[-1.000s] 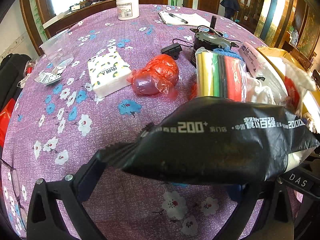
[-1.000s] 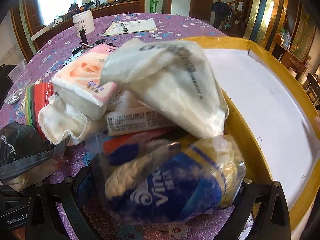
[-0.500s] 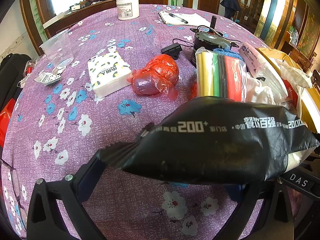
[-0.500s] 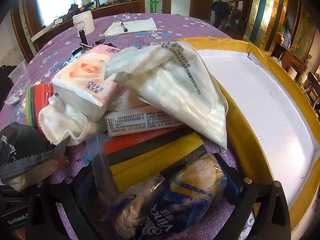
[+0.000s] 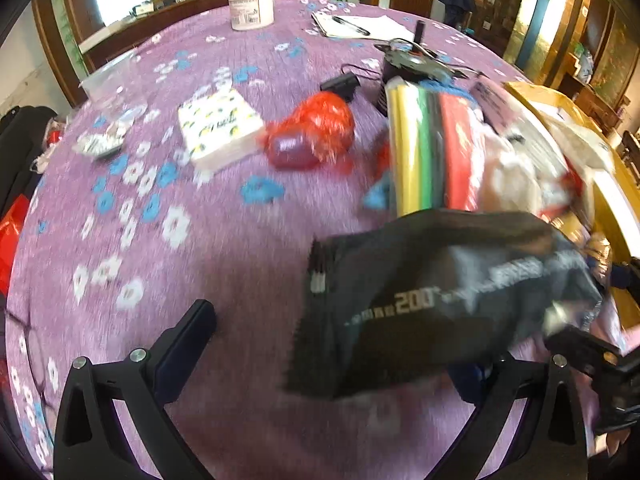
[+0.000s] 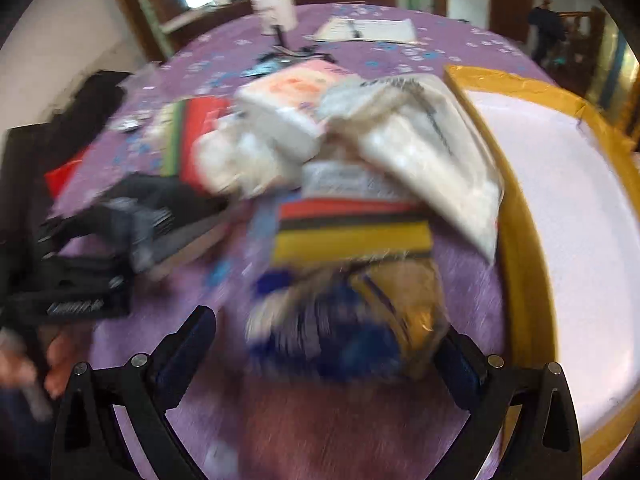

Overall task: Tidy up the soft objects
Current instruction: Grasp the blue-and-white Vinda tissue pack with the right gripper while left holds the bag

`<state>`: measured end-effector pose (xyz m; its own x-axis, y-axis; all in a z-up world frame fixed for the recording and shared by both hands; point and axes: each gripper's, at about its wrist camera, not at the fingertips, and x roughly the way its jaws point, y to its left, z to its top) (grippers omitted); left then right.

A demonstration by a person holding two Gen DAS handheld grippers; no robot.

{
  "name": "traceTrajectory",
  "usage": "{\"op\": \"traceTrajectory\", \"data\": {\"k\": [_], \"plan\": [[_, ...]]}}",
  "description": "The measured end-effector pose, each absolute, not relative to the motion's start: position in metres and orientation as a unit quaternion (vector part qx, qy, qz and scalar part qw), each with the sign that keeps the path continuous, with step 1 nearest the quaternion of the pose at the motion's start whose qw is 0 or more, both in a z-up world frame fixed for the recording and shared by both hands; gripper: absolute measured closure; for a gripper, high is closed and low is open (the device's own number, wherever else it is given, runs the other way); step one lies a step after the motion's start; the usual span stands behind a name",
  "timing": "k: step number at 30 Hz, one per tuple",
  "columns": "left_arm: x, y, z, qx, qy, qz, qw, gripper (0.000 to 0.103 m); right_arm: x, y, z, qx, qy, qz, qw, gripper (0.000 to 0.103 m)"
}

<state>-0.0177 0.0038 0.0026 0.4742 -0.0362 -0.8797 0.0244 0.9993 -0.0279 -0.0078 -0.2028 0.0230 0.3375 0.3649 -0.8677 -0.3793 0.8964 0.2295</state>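
- Left wrist view: your left gripper (image 5: 340, 364) had its jaws spread wide. The black packet (image 5: 440, 304) lay between them, slumped toward the right finger, with the left finger standing well clear of it. It looked like a packet let go, not held, though blur hid whether the right finger touched it. Beyond it sat the striped cloth pack (image 5: 430, 148), the red bag (image 5: 316, 132) and the patterned tissue pack (image 5: 218, 128), all on the purple floral tablecloth (image 5: 160, 240).
- Right wrist view: your right gripper (image 6: 324, 356) was splayed open too, with the blue-and-yellow roll pack (image 6: 352, 320) lying between the fingers and nothing pinching it. Past it was the heap: white plastic bag (image 6: 420, 148), pink tissue pack (image 6: 296, 92). The yellow-rimmed tray (image 6: 520, 240) stood just to the right, its white floor bare.
- My read: you were at a set-down, both packs dropped beside the pile. Next you'd need a fresh, square grip on one soft pack and a lift over that rim.
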Motion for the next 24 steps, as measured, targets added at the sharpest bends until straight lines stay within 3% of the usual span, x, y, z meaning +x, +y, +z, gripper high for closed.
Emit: {"op": "traceTrajectory", "data": {"k": [2, 4, 5, 6, 13, 22, 23, 24], "plan": [[-0.037, 0.009, 0.007, -0.024, 0.505, -0.039, 0.862, 0.000, -0.034, -0.200, 0.022, -0.021, 0.475, 0.284, 0.833, 0.001], [-0.055, 0.013, 0.010, -0.040, 0.484, -0.046, 0.873, 0.000, -0.067, -0.209, 0.033, -0.008, 0.431, 0.326, 0.841, 0.011], [-0.065, 0.014, 0.013, -0.045, 0.473, -0.050, 0.878, 0.000, -0.081, -0.214, 0.038, -0.001, 0.419, 0.343, 0.841, 0.024], [-0.071, 0.014, 0.012, -0.046, 0.459, -0.054, 0.886, 0.000, -0.098, -0.219, 0.044, 0.008, 0.405, 0.359, 0.841, 0.032], [-0.084, -0.007, 0.042, -0.023, 0.408, -0.078, 0.909, 0.001, -0.113, -0.253, 0.063, 0.032, 0.411, 0.355, 0.839, 0.031], [-0.038, -0.047, 0.024, 0.097, 0.469, -0.115, 0.870, 0.001, -0.097, -0.268, 0.067, 0.034, 0.415, 0.341, 0.843, 0.031], [-0.040, -0.050, 0.021, 0.106, 0.472, -0.118, 0.867, 0.002, -0.097, -0.270, 0.066, 0.034, 0.415, 0.341, 0.843, 0.031], [-0.043, -0.052, 0.019, 0.112, 0.474, -0.117, 0.866, 0.009, -0.096, -0.271, 0.066, 0.035, 0.417, 0.339, 0.843, 0.031]]}}
